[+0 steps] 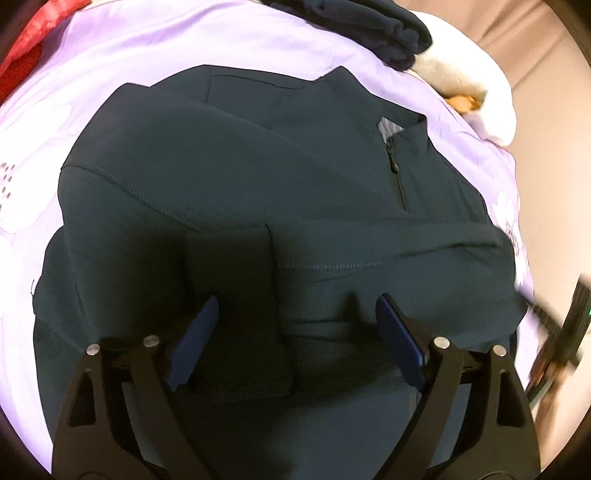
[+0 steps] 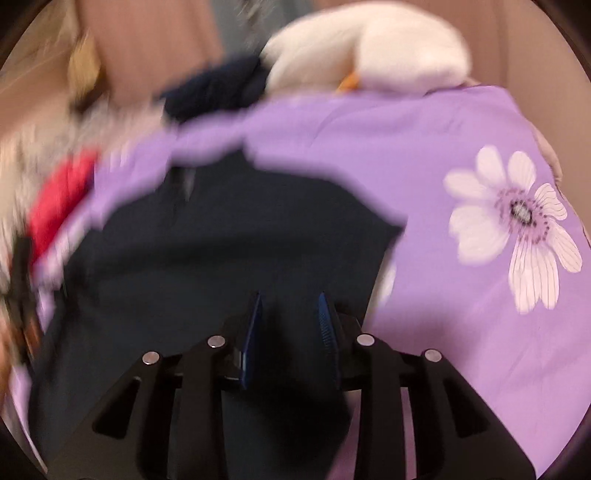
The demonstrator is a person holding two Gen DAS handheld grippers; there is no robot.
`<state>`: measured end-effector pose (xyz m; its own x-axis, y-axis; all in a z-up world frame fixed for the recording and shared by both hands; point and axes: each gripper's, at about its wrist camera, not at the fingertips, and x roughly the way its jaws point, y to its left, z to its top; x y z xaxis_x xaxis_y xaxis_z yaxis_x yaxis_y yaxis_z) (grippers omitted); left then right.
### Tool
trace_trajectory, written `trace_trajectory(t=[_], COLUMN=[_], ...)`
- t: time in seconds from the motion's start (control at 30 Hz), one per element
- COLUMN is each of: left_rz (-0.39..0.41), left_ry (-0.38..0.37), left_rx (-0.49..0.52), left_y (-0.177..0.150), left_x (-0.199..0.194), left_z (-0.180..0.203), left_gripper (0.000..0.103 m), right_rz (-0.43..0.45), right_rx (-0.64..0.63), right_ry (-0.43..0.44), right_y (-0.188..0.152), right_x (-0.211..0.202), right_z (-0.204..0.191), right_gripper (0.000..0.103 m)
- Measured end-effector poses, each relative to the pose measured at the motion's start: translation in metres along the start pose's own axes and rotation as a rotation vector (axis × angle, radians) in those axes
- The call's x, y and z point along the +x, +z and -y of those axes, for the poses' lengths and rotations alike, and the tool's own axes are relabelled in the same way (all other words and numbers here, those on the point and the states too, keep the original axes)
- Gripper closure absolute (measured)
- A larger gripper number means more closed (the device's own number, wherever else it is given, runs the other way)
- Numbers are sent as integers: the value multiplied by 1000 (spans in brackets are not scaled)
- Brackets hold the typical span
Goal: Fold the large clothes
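Nearest, the left gripper [image 1: 295, 314] hovers with jaws spread wide and empty above the dark green jacket [image 1: 240, 184], probably lining up on a sleeve already folded across the body. The right gripper [image 2: 290, 310] hangs over the jacket's right edge, jaws partly apart, holding nothing. The jacket lies flat on a lilac flowered bedsheet [image 2: 424, 166]. Toward the bed's far edge sit a folded navy garment [image 1: 369, 29] and a white plush toy [image 2: 369, 48].
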<state>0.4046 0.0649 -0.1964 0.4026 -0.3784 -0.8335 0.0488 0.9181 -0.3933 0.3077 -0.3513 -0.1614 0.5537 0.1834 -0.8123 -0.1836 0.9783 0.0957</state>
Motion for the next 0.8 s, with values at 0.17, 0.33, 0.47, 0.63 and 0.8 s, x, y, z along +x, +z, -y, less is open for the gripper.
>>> trace_trajectory(t=[0.17, 0.33, 0.47, 0.63, 0.8], left_rz=[-27, -2, 26, 11, 19], left_ry=[17, -6, -92, -118, -133], left_rx=[-44, -101, -107, -125, -217], left_y=[11, 16, 13, 14, 25], left_x=[4, -10, -20, -7, 11], left_z=[-2, -3, -1, 0, -15], left_gripper=[14, 14, 14, 14, 14], right_rz=[-45, 83, 175, 187, 75], right_rx=[-38, 57, 179, 429, 528], right_ry=[-41, 14, 52, 111, 114], right_y=[-47, -57, -50, -17, -2], right_x=[-8, -49, -59, -22, 29], right_z=[-3, 6, 25, 59, 71], right_gripper=[76, 67, 50, 43, 63])
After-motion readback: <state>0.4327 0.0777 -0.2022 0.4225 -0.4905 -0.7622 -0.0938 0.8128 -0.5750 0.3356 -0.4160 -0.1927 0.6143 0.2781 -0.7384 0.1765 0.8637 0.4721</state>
